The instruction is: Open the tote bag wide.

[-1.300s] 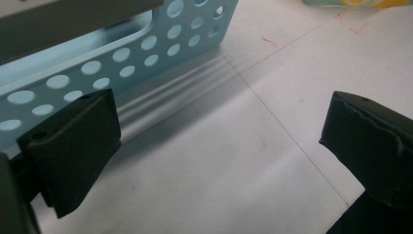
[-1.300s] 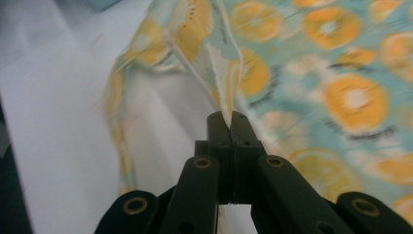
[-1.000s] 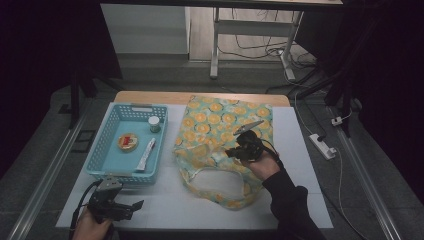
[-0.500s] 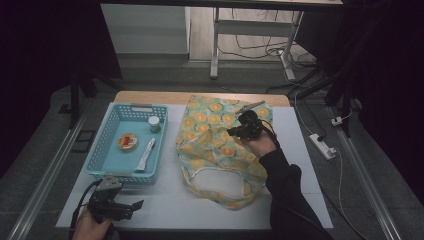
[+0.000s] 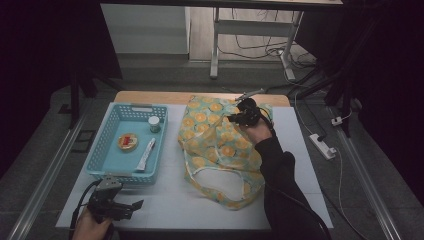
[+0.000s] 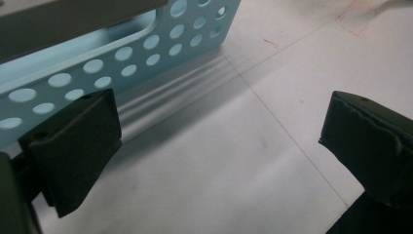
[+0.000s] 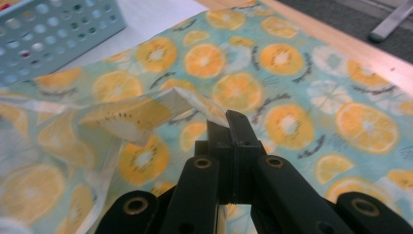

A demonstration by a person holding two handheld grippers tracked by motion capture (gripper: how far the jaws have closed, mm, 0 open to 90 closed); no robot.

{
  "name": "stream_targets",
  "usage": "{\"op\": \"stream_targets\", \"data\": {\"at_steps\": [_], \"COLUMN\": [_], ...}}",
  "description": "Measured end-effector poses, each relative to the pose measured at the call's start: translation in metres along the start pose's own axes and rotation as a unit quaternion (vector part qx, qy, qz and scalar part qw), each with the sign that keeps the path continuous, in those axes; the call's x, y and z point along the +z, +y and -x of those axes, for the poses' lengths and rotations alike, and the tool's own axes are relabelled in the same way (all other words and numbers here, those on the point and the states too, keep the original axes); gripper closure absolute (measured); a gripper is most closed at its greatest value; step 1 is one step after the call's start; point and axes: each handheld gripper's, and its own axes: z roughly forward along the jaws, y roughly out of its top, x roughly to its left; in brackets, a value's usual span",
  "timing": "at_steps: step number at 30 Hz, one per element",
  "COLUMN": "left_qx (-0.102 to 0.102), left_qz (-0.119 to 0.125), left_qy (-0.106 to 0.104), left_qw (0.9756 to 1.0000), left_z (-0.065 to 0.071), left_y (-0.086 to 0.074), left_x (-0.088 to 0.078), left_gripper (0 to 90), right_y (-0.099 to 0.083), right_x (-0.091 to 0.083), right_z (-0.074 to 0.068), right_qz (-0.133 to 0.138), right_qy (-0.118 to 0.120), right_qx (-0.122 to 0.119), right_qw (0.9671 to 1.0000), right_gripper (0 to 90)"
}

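A white table (image 5: 165, 200) bears a blue basket (image 5: 107, 150) and a fruit-print bag (image 5: 220, 150).

Basket (image 6: 97, 58) cut off at 9 and 12 o'clock in left gripper view; contents hidden behind its wall. In right gripper view, bag (image 7: 272, 73) runs off frame at 3, 6 and 9 o'clock. Labels on jar (image 5: 154, 123), round tin (image 5: 128, 141) and tube (image 5: 146, 154) too small to read from high view.

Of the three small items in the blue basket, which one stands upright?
The small white-lidded jar at the basket's far right corner stands upright; the round red-and-yellow tin and the white tube lie flat.
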Motion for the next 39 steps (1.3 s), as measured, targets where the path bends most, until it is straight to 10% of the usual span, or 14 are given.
{"op": "stream_targets", "data": {"at_steps": [20, 39], "left_qx": [-0.002, -0.002], "left_qz": [0.000, -0.002], "left_qy": [0.001, 0.002], "left_qw": [1.0000, 1.0000], "left_z": [0.000, 0.000], "left_y": [0.000, 0.000], "left_x": [0.000, 0.000], "left_gripper": [1.4, 1.5], "right_y": [-0.041, -0.035], "right_x": [0.051, 0.003], "right_z": [0.018, -0.003], "right_qz": [-0.060, -0.014], "right_qy": [-0.010, 0.017], "right_qx": [0.022, 0.036], "right_qw": [0.9979, 0.9991], "right_gripper": [79.8, 31.7]}}
